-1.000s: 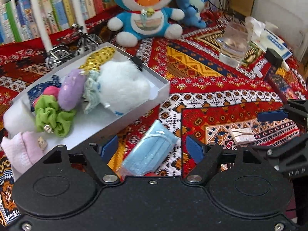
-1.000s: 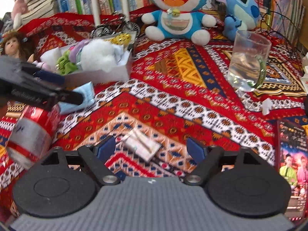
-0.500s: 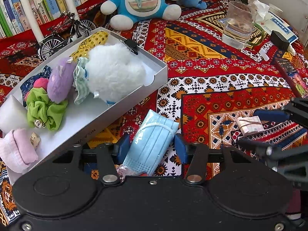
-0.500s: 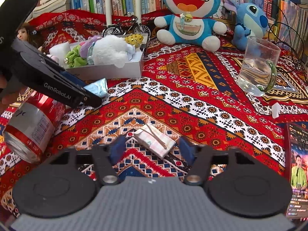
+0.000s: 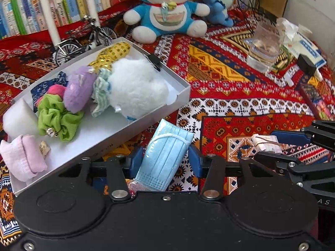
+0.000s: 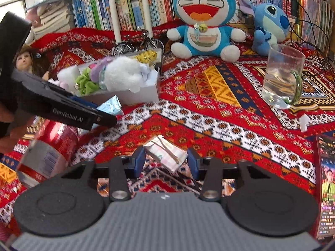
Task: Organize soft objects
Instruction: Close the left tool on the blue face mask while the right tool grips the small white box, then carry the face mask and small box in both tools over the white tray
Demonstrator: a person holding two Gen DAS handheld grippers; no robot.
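My left gripper (image 5: 165,160) is shut on a pack of blue face masks (image 5: 167,152) and holds it beside the white box (image 5: 180,98). The box holds a white fluffy toy (image 5: 136,87), a green scrunchie (image 5: 58,119), a purple plush (image 5: 77,92), a pink sock (image 5: 23,156) and other soft things. My right gripper (image 6: 166,163) is closed around a folded pink tissue pack bound with a rubber band (image 6: 167,152) on the red patterned cloth (image 6: 209,108). The right gripper also shows in the left wrist view (image 5: 293,146), and the left gripper in the right wrist view (image 6: 69,113).
A Doraemon plush (image 6: 201,21) and a blue Stitch plush (image 6: 270,25) sit at the back before bookshelves. A glass mug (image 6: 280,77), a red can (image 6: 48,148), a doll (image 6: 25,60), a toy bicycle (image 6: 138,44) and a printed booklet (image 6: 326,184) stand around.
Both grippers have closed: the left on the mask pack, the right on the tissue pack. The left gripper has lifted the masks a little.
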